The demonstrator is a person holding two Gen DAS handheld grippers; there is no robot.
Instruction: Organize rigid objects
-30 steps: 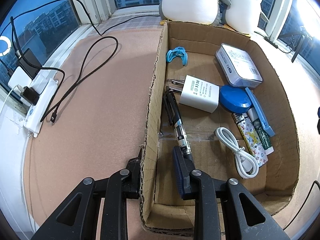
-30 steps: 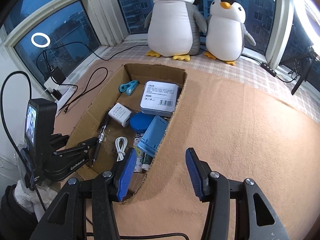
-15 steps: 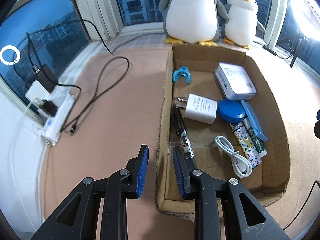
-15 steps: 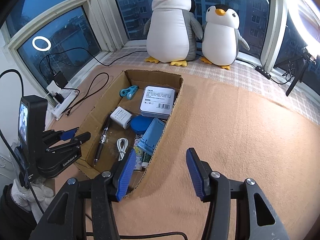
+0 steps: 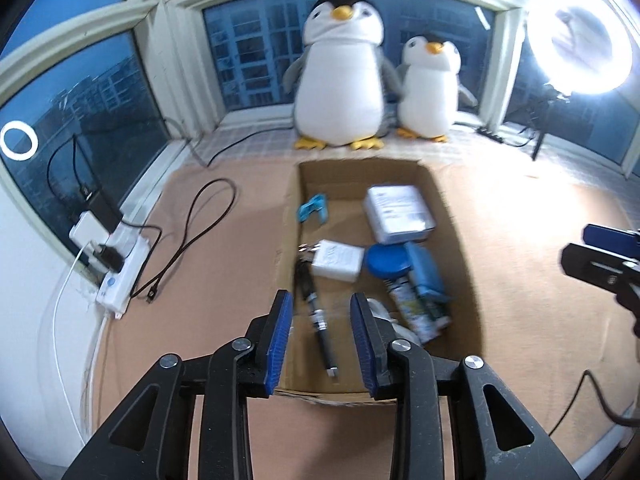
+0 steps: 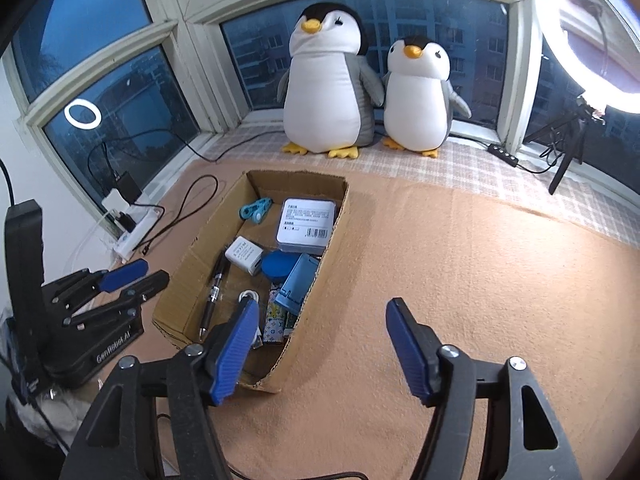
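L gripper (image 5: 320, 334): jaws parted a bit, just been opening, nothing btw them; hangs above near-left end of box, pen seen below thru the gap.
R gripper (image 6: 320, 346): jaws wide, also just been opening, empty; over bare mat just right of box.
Box (image 6: 338, 236): open cardboard, on tan mat; holds all the rigid bits, none seen loose outside.
Contents: pen (image 6: 214, 286) along left wall; white charger (image 6: 244, 255) beside it; blue round lid (image 6: 278, 266); tin case (image 6: 306, 225) at far right; teal clip (image 6: 256, 210) far end; white cable (image 5: 394, 322) near end, partly hidden.
Handling, est.: all light & stiff. Pen slick, rolls – pinch mid-barrel, across it. Charger – grip flat sides, avoid prongs. Tin smooth, wide – take by short edges. Box wall thin, will flex; grip near a corner.
Progress: looks about done.
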